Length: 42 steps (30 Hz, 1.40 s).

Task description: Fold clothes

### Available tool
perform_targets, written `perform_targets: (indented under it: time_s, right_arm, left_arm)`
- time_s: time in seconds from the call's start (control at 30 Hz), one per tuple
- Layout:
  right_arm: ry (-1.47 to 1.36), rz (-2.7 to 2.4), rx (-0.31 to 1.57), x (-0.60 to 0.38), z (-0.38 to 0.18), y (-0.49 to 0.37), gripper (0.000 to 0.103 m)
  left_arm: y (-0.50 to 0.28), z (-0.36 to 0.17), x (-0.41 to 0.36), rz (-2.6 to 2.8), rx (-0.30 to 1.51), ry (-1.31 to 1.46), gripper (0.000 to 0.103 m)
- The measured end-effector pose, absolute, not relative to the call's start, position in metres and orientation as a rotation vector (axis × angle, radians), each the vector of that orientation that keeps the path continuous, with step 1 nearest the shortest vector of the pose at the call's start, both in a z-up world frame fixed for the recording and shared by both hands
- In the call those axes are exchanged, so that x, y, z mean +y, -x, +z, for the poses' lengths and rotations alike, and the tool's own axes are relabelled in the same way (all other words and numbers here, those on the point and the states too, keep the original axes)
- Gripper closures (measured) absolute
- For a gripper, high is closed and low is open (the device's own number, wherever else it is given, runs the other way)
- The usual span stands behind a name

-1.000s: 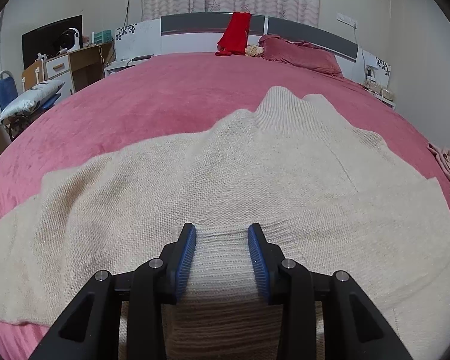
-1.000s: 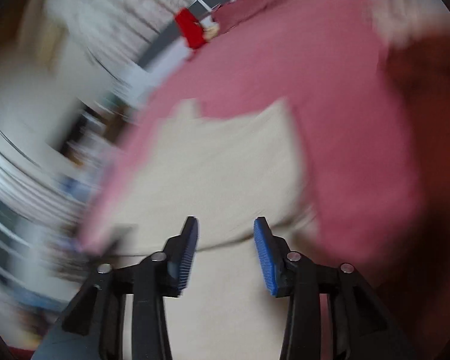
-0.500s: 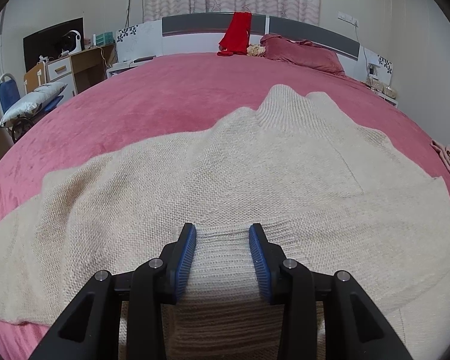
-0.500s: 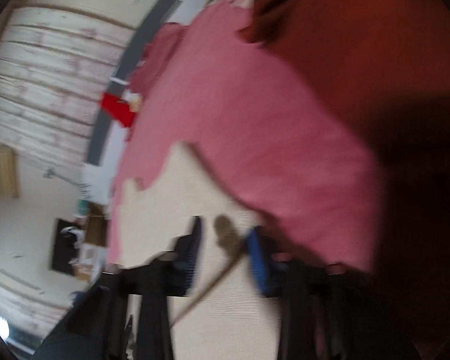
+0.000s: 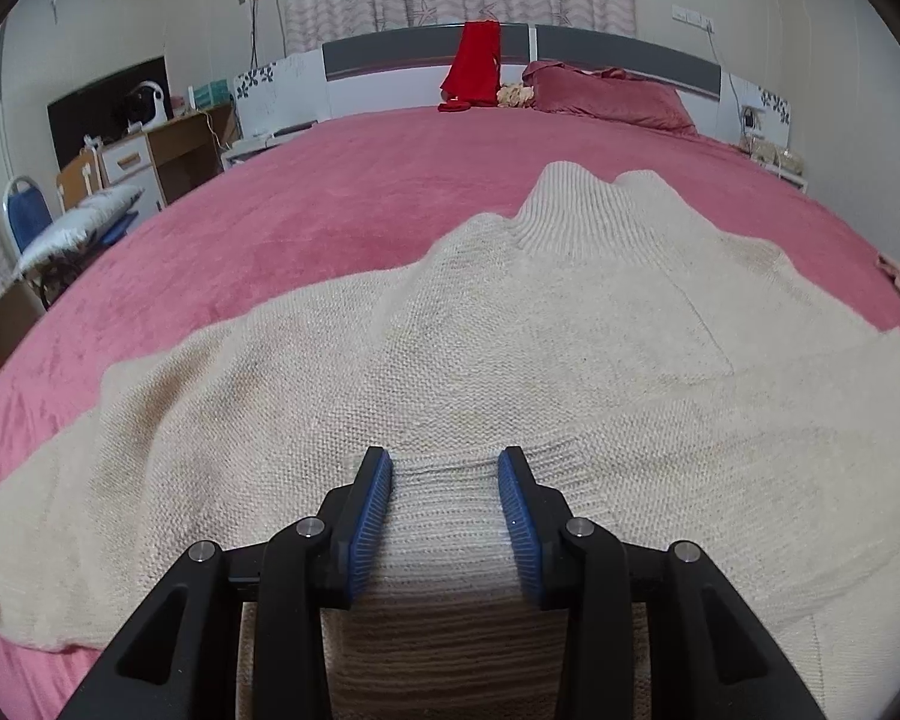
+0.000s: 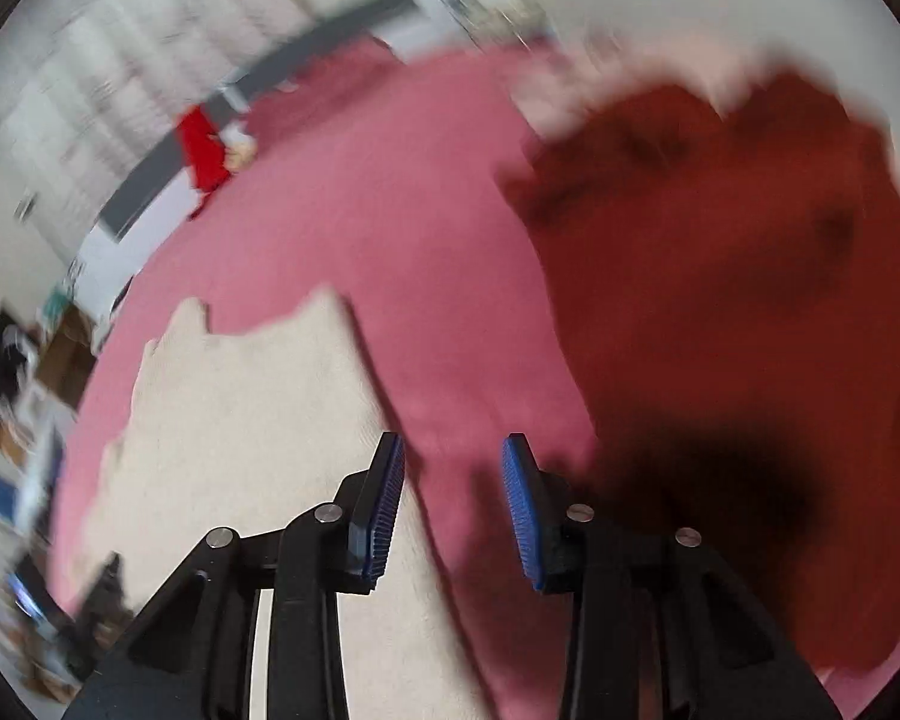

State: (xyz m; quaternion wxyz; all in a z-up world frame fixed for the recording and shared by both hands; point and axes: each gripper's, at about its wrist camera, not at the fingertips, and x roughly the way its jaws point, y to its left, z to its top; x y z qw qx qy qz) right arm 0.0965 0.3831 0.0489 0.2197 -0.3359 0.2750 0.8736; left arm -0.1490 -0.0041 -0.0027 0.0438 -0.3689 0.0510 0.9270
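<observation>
Left gripper (image 5: 445,504) is clamped on the cream sweater's (image 5: 510,360) ribbed hem, spread on the pink bed (image 5: 330,192); right gripper (image 6: 453,504) is opening, nothing held. Hem could be dragged askew by one-sided pulling.

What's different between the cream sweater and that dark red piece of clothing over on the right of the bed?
The cream sweater is a pale knit; the dark red garment is deep rust-red. The sweater lies spread out flat, while the red garment looks bunched in a heap, though it is blurred. The left tongs grip the sweater's hem; the red garment lies untouched. Both rest on the pink bedspread.
</observation>
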Motion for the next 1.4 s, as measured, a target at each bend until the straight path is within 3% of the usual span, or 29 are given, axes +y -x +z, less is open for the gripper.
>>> perform_targets:
  time_s: [0.23, 0.37, 0.53, 0.57, 0.6, 0.63, 0.73, 0.83, 1.03, 1.17, 1.4]
  right_arm:
    - [1.082, 2.705, 0.246, 0.338, 0.046, 0.023, 0.064]
    - [1.202, 2.691, 0.113, 0.345, 0.013, 0.054, 0.064]
    - [1.176, 2.615, 0.112, 0.388, 0.003, 0.078, 0.064]
    - [1.171, 2.586, 0.103, 0.393, 0.003, 0.081, 0.06]
    - [1.185, 2.554, 0.106, 0.398, 0.001, 0.087, 0.044]
    - [1.198, 2.521, 0.108, 0.402, -0.001, 0.093, 0.04]
    - [1.116, 2.511, 0.188, 0.405, 0.021, 0.086, 0.04]
    - [1.007, 2.667, 0.15, 0.363, 0.045, 0.071, 0.04]
    - [1.26, 2.965, 0.117, 0.254, 0.022, 0.084, 0.04]
    - [1.412, 2.904, -0.157, 0.213, -0.019, 0.103, 0.039]
    - [1.354, 2.81, 0.008, 0.239, 0.0, 0.09, 0.037]
  left_arm:
    - [0.15, -0.003, -0.01, 2.82, 0.116, 1.132, 0.064]
    - [0.152, -0.003, -0.012, 2.814, 0.098, 1.14, 0.063]
    - [0.153, -0.004, -0.008, 2.819, 0.115, 1.147, 0.062]
    - [0.153, -0.004, -0.007, 2.819, 0.118, 1.147, 0.062]
    - [0.153, -0.004, -0.006, 2.82, 0.119, 1.147, 0.062]
    - [0.153, -0.005, -0.006, 2.819, 0.117, 1.147, 0.062]
    - [0.154, -0.004, -0.006, 2.819, 0.114, 1.148, 0.062]
    - [0.152, -0.005, -0.008, 2.827, 0.13, 1.145, 0.062]
    - [0.15, -0.004, -0.018, 2.816, 0.065, 1.139, 0.062]
    - [0.149, -0.004, -0.032, 2.799, -0.02, 1.144, 0.062]
    - [0.147, -0.001, -0.058, 2.817, -0.123, 1.187, 0.063]
